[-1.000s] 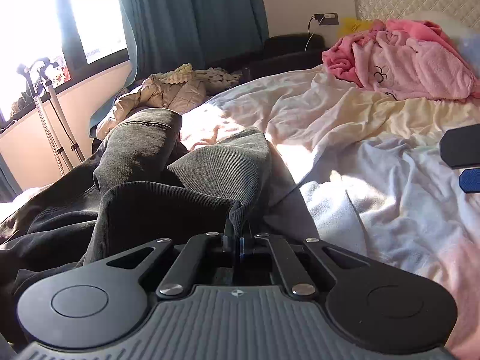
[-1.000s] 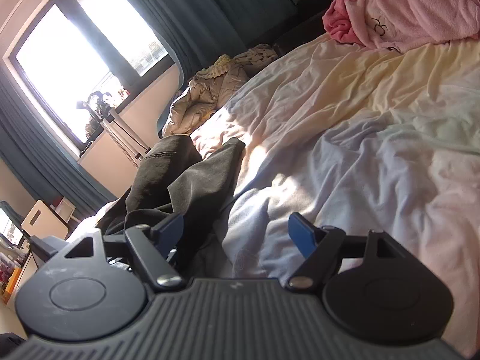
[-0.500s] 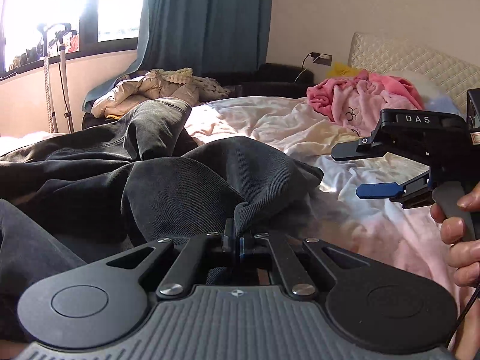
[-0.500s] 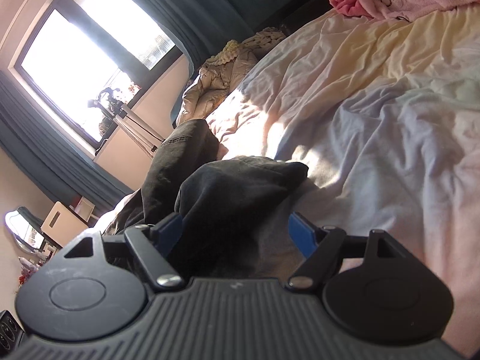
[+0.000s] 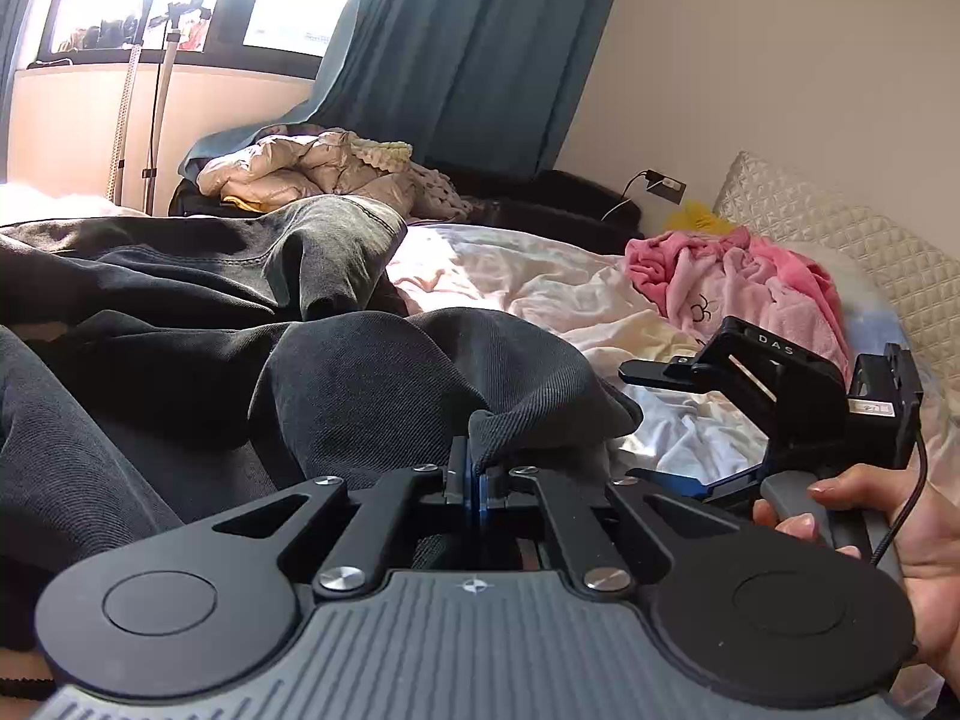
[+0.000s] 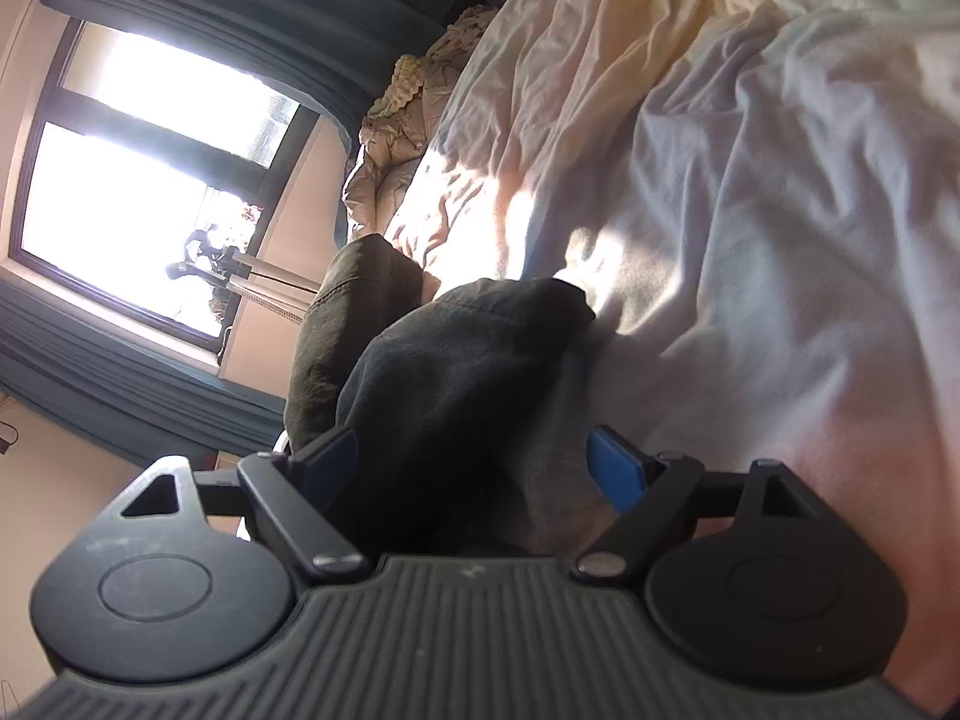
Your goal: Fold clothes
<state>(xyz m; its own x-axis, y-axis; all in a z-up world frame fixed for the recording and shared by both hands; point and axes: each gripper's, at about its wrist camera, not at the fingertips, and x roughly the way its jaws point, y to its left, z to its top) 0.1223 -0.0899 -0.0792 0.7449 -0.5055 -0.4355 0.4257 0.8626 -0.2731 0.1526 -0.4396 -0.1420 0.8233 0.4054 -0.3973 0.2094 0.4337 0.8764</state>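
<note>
Dark grey trousers [image 5: 360,372] lie crumpled across the left of the bed. My left gripper [image 5: 477,483] is shut on a raised fold of their fabric, pinched between the blue pads. In the left wrist view my right gripper [image 5: 672,426] hovers just right of that fold, held by a person's hand [image 5: 900,540]. In the right wrist view the right gripper [image 6: 471,456] is rolled on its side and its jaws are opening. A bulge of the trousers [image 6: 468,348] sits between the blue pads [image 6: 612,462], which do not press on it.
A rumpled pale bedsheet [image 6: 750,180] covers the bed. A pink garment [image 5: 750,282] lies near the quilted headboard [image 5: 840,240]. A beige padded jacket [image 5: 300,174] is piled by the teal curtain [image 5: 468,48]. Tripod stands [image 5: 156,90] are by the window.
My left gripper carried the trouser fold rightwards and rolled. The right gripper sank, rolled on its side and came around the fold, its jaws a little wider.
</note>
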